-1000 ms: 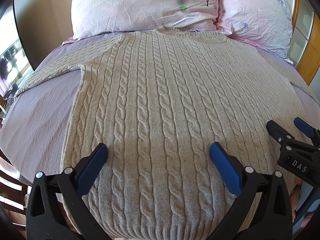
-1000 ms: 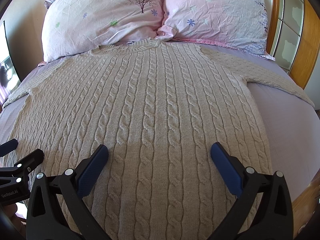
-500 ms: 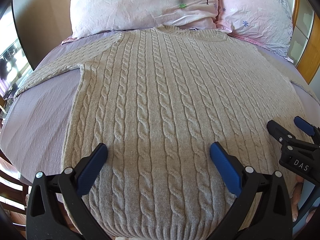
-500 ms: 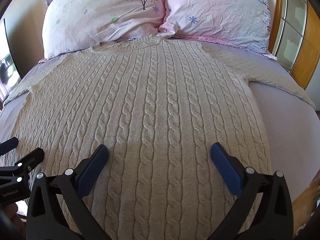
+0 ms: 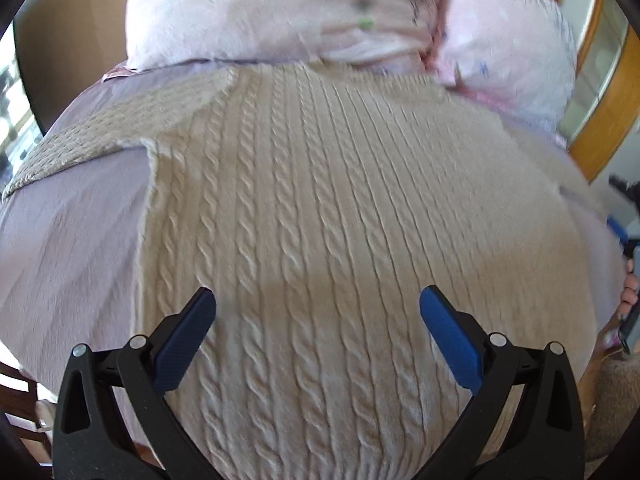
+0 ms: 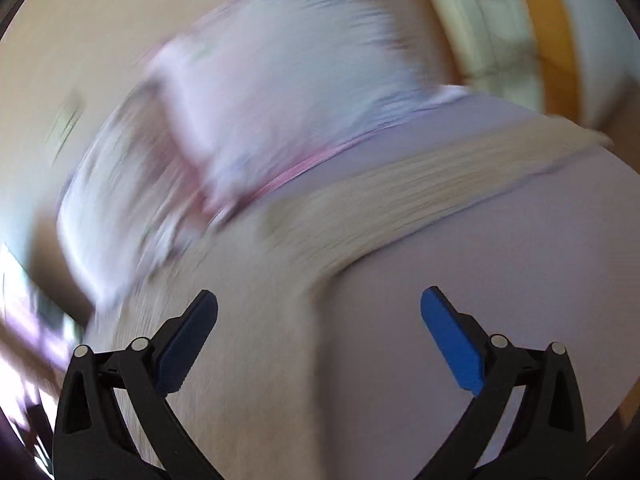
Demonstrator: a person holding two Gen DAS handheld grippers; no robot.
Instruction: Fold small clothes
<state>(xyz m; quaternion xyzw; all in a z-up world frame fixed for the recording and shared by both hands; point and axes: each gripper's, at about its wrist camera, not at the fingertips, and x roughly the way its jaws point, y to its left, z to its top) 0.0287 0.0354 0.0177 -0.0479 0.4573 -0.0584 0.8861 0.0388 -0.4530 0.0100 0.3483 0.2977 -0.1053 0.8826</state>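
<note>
My left tongs (image 5: 318, 312) hang released, empty, over the lower body of the cable-knit sweater (image 5: 340, 208). My right tongs (image 6: 319, 314) gape too, above its side edge and right sleeve (image 6: 420, 196). The sweater lies flat on the bed (image 5: 68, 240), collar touching the pillows (image 5: 280, 12); the right view is heavily blurred.
</note>
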